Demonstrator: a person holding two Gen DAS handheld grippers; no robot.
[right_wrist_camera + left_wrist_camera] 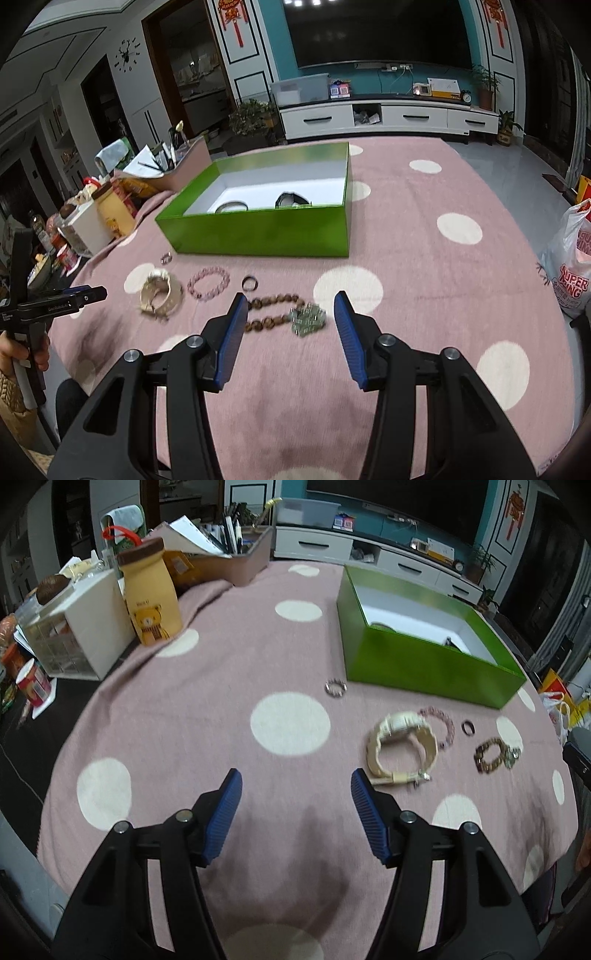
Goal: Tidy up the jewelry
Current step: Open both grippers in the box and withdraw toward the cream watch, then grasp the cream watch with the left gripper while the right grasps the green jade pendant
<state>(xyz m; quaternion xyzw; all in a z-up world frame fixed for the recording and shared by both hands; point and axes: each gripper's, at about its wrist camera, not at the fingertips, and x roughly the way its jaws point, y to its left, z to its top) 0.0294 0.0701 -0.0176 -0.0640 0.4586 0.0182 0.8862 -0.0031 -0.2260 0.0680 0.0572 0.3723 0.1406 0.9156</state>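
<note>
Right gripper (290, 319): jaws apart, nothing between the pads; tips frame the brown bracelet, so that looks like its next pick.
Brown bracelet (271, 308): flat on the cloth, a green-silver charm (308, 317) at one end; loose beads, so a pinch across one strand should do.
Left gripper (295, 797): jaws wide, empty, over bare cloth; watch sits just off its right pad.
Watch (400, 744): cream, strap looped, lying on its side; bulky, probably needs the wide opening.
Pink bracelet (439, 725): touching or just behind the watch, can't tell which; may drag along if the watch is lifted.
Dark ring (468, 726): alone between pink and brown bracelets; small and low, hard to pinch.
Bead ring (335, 686): apart from the rest, just in front of the box wall.
Box (424, 664): green, open, white inside, already two dark pieces in it; likely the drop target, so five pieces are left out front.
Cloth (184, 720): pink with cream dots, soft; pads can press into it.
Clutter: bear bottle (151, 594), white drawer unit (81, 627), pen tray (240, 561) at far left, well clear.
Obstruction: near box wall must be cleared on each drop; grippers work close together over one row of jewelry.
</note>
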